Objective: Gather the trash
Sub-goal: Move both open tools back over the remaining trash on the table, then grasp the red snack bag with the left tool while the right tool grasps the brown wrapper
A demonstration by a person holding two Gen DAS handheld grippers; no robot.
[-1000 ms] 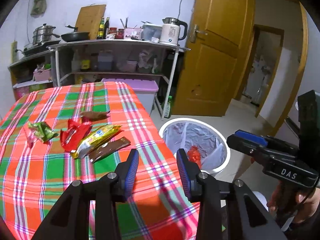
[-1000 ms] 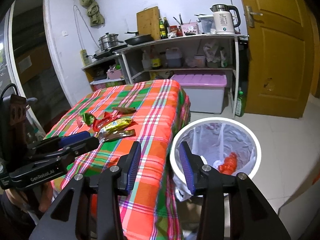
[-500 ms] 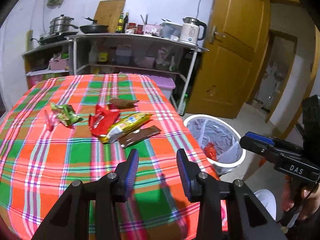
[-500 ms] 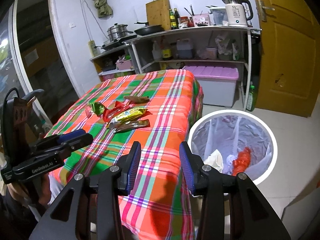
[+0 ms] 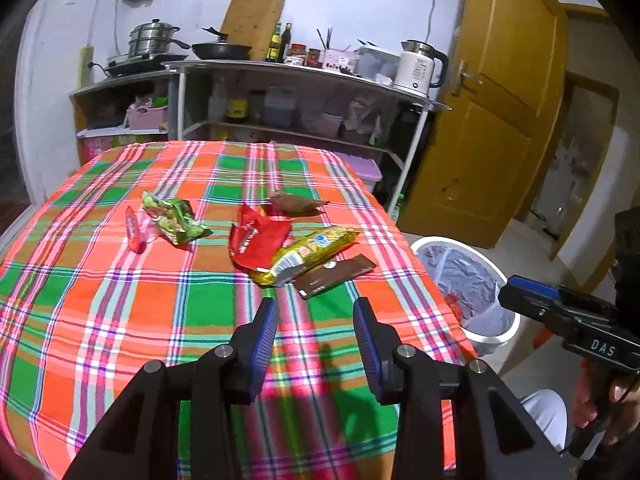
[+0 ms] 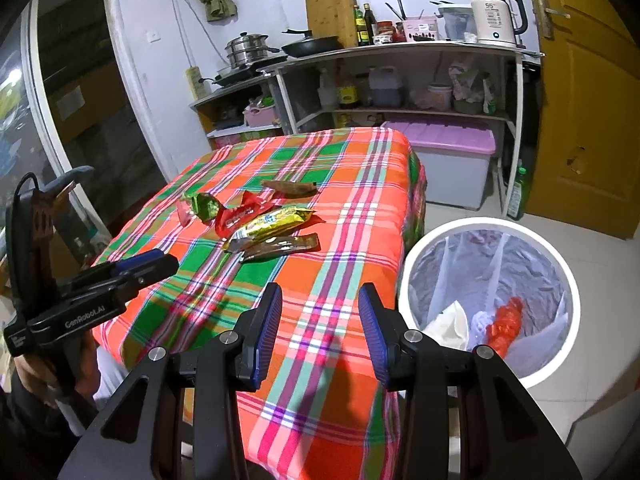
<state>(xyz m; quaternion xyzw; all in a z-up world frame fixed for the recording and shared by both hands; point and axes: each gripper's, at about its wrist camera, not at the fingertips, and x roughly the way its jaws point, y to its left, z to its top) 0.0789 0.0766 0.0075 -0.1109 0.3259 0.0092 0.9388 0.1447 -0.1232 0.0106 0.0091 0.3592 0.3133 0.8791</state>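
White walls, metal shelving, wooden door, pale tiled floor, plaid-clothed table.

Kitchen shelving, cookware and a wooden door behind a plaid-covered bench

A bench draped in orange-and-green plaid stood before a metal shelf unit. On the unit's top sat a white electric kettle, a black frying pan, a wooden cutting board leaning on the wall, two dark bottles and a stacked steel pot. A storage box with a lilac lid rested on the floor under the shelves, a green bottle just beside it. A yellow-brown wooden door stood to the right.
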